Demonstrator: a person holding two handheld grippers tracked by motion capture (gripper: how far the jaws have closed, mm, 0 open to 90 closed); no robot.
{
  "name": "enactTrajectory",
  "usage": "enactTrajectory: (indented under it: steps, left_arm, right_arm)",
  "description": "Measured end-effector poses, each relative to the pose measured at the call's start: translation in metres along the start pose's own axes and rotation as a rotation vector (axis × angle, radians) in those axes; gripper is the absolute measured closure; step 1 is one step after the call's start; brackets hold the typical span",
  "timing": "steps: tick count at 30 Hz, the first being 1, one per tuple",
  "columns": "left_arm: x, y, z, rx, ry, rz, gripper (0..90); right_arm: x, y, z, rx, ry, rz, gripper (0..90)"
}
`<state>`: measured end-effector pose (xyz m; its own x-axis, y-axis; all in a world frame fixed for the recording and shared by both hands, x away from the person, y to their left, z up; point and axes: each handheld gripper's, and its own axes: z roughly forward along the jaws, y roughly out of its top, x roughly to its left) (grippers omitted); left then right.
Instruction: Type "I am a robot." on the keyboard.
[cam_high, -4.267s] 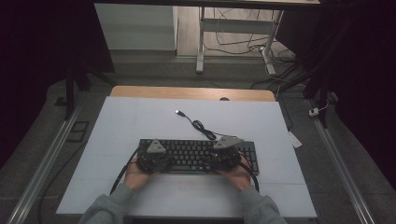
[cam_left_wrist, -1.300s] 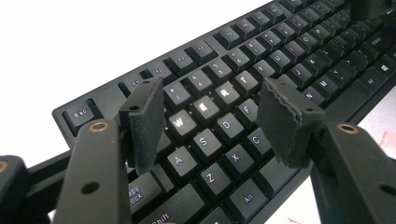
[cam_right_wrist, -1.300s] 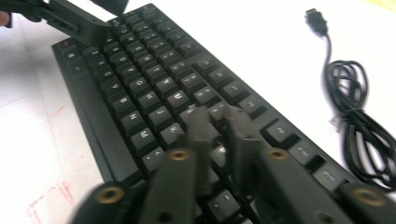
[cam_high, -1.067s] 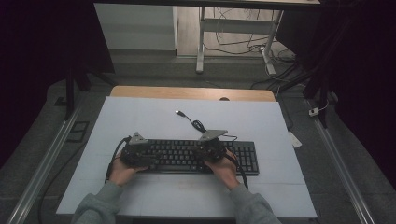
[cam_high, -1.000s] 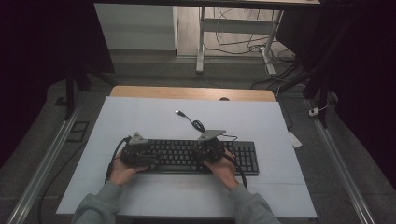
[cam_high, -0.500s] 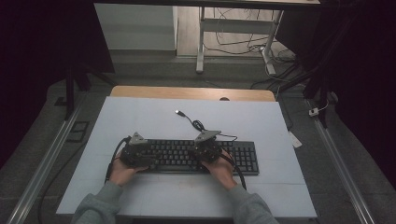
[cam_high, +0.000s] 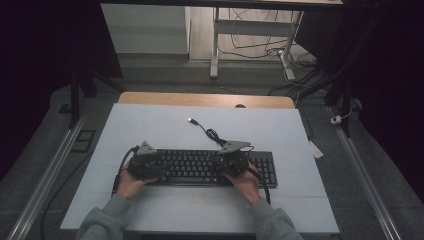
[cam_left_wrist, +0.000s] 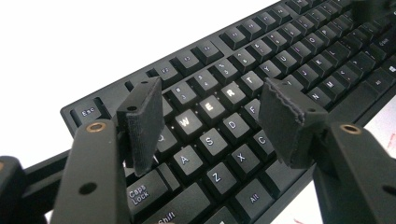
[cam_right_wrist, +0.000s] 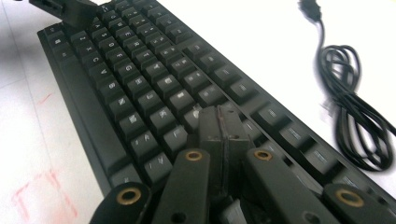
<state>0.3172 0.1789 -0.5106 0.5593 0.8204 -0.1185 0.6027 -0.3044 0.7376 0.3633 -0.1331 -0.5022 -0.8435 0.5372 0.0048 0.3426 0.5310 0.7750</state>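
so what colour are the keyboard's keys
Black keyboard keys with white letters, clearest in the left gripper view.

White table (cam_high: 150, 125) edged by a wooden strip (cam_high: 200, 99); cables on the floor (cam_high: 260, 20) beyond.

Black keyboard (cam_high: 210, 167) on white table (cam_high: 150, 125), left tongs (cam_high: 146, 165) and right tongs (cam_high: 231, 161) over it, coiled cable (cam_high: 212, 134) behind

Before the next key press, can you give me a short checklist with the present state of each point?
1. Left tool open above the keyboard, over the W-E-S-D keys: ok.
2. Right tool shut, tips together on the keys: ok.
3. Which key the right tool touches: cannot tell.
4. Keyboard flat on the table: ok.
5. Coiled cable beside the keyboard, off the keys: ok.
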Motion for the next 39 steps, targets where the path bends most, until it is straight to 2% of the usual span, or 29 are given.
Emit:
enactTrajectory:
  steps: [7, 13, 21, 39]
  left_arm:
    - [0.001, 0.000, 0.000, -0.004, 0.002, -0.004, 39.6]
    - [0.003, -0.001, -0.001, -0.005, 0.003, -0.009, 39.7]
    - [0.003, 0.000, -0.002, -0.008, 0.002, -0.010, 39.8]
    - [0.002, 0.002, 0.001, -0.013, 0.003, -0.012, 41.3]
  right_arm:
    - [-0.006, -0.015, -0.021, -0.005, -0.031, 0.017, 65.4]
    - [-0.006, -0.024, -0.031, -0.014, -0.044, 0.012, 55.2]
    - [-0.007, -0.029, -0.034, -0.015, -0.046, 0.010, 51.5]
    - [-0.009, -0.031, -0.035, -0.023, -0.056, 0.008, 50.9]
